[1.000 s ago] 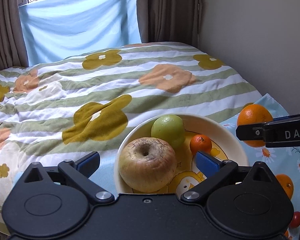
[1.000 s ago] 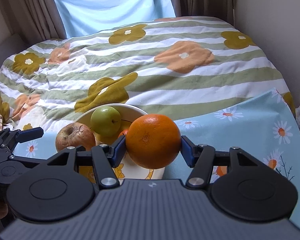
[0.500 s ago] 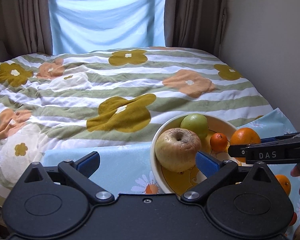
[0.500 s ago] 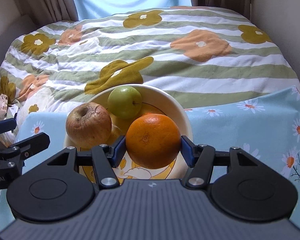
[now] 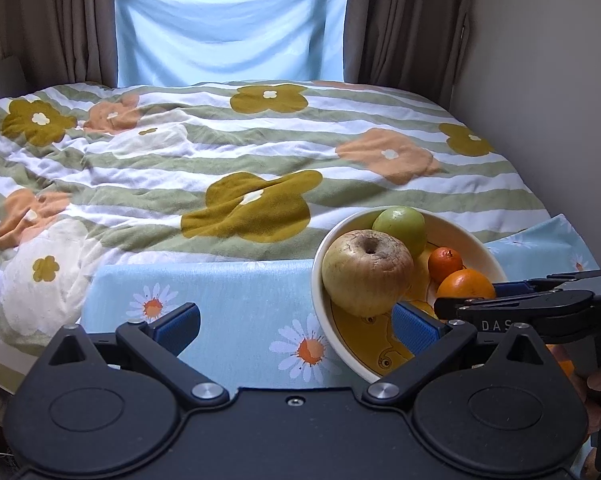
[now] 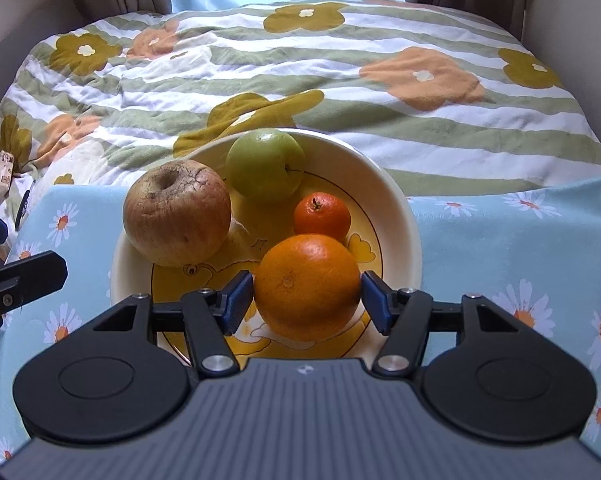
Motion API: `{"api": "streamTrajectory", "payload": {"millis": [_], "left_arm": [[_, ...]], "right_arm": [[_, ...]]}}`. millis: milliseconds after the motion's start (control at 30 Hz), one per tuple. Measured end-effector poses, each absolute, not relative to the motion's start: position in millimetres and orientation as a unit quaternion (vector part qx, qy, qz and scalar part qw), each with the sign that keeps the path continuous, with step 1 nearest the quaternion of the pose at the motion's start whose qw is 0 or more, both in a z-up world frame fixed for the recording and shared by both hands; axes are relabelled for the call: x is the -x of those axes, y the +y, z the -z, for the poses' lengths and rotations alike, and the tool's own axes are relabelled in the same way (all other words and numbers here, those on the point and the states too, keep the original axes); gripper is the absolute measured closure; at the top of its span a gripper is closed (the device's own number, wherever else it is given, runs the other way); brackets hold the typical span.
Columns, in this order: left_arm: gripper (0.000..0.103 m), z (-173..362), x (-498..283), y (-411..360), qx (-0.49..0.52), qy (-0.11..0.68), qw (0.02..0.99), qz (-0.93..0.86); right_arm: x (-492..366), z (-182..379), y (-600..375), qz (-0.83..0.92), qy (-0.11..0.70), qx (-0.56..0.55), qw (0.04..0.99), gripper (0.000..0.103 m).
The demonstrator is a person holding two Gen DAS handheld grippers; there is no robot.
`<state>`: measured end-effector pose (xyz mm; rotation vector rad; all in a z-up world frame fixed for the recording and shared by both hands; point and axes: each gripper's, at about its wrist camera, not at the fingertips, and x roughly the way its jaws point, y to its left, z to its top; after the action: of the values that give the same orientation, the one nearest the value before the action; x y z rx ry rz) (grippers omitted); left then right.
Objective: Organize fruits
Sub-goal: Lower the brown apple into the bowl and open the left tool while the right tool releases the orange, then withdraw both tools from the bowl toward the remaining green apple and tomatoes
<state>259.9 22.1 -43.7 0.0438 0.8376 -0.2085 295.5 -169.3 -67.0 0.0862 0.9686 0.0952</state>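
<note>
We've got the orange (image 6: 306, 286) pinched across its middle in the right gripper (image 6: 307, 302), low in the bowl (image 6: 400, 216) by the near rim. It's firm, roundish, a bit heavy, so it could roll. Left gripper (image 5: 296, 326) hangs wide, empty.

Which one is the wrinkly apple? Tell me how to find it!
Find the cream bowl on the daisy cloth. The wrinkly apple sits at its left side. It is the biggest fruit, brownish and shrivelled, unlike the smooth green apple beside it.
</note>
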Motion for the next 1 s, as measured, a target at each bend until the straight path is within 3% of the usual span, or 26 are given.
{"api": "streamTrajectory", "payload": {"millis": [100, 1000], "left_arm": [[0.000, 42.4, -256.9, 26.3, -0.013, 0.408, 0.908, 0.097], [0.000, -19.7, -187.7, 22.7, -0.014, 0.332, 0.939, 0.091]], "right_arm": [[-291.7, 57.9, -169.0, -0.028, 0.449, -0.027, 0.892, 0.000], [-201.4, -29.6, -202.2, -0.015, 0.384, -0.051, 0.922, 0.000]]}}
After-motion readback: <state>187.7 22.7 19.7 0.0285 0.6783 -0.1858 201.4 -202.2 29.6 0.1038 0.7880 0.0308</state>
